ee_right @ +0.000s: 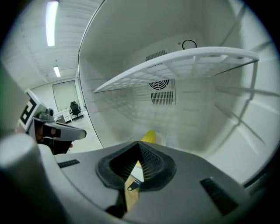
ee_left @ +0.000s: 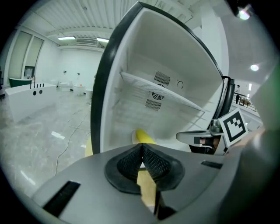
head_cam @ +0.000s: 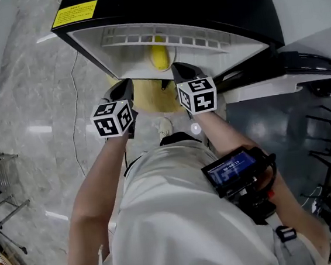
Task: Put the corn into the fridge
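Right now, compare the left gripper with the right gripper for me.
Depth: the right gripper reaches closer to the fridge, looking under its wire shelf; the left gripper sits farther back. Side: the left gripper is nearer the fridge's dark outer edge, the right gripper nearer its middle. Shared: both have fingers closed, empty, aimed toward the corn.

Corn (ee_left: 143,136): one end shows just beyond the left fingers (ee_left: 131,161); the rest is hidden behind them. The right fingers (ee_right: 152,162) hide it likewise. Head view: shelf (head_cam: 203,41) crosses the corn's far end, and the picture's edge cuts off the fridge (head_cam: 199,2).
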`<state>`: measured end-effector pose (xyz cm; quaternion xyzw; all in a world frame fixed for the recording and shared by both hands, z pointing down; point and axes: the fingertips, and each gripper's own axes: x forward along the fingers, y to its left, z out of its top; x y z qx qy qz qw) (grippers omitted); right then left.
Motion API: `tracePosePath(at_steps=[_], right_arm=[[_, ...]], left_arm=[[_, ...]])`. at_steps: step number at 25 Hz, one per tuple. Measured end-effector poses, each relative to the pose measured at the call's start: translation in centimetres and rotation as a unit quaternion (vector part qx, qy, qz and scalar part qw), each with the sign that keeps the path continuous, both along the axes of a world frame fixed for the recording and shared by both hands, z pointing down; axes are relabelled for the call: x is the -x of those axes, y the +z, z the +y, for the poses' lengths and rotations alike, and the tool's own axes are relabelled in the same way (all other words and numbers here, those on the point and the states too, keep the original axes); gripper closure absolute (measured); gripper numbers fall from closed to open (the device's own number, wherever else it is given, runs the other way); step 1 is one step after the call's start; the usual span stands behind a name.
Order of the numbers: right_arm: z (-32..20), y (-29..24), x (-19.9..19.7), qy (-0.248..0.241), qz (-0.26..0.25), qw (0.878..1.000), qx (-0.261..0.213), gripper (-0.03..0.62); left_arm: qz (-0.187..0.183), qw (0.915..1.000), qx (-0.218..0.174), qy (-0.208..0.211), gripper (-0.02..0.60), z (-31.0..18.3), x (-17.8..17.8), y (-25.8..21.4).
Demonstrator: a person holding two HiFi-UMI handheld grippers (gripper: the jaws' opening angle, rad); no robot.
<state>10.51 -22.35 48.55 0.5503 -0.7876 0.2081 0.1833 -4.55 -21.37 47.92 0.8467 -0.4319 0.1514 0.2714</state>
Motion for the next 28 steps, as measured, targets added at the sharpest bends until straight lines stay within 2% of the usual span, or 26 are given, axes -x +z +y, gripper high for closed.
tracePosePath(at_steps=[6,14,23,28], right_arm=[[2.1,-0.7,0.6,-0.009,-0.015,1.000,-0.003,0.586],[4.8,-3.5,1.0,-0.016,-0.059,0.998,-0.026,0.586],[7.9,-7.1,1.3,-0.032,-0.118,0.991,-0.061,0.586],[9.7,-7.6,0.9,-0.037,-0.122,0.989,-0.075,0.586]], left_arm=[[0.019,0.9997,-0.007,-0.014,0.574,2.0,1.8,-1.0],[0.041,0.9985,-0.036,0.006,0.574,4.8,1.3,-3.2],[0.084,0.9923,-0.076,0.049,0.574,7.3,0.2,-6.5],[0.092,0.9877,-0.099,0.078,0.574,8.4,-0.3,-7.6]])
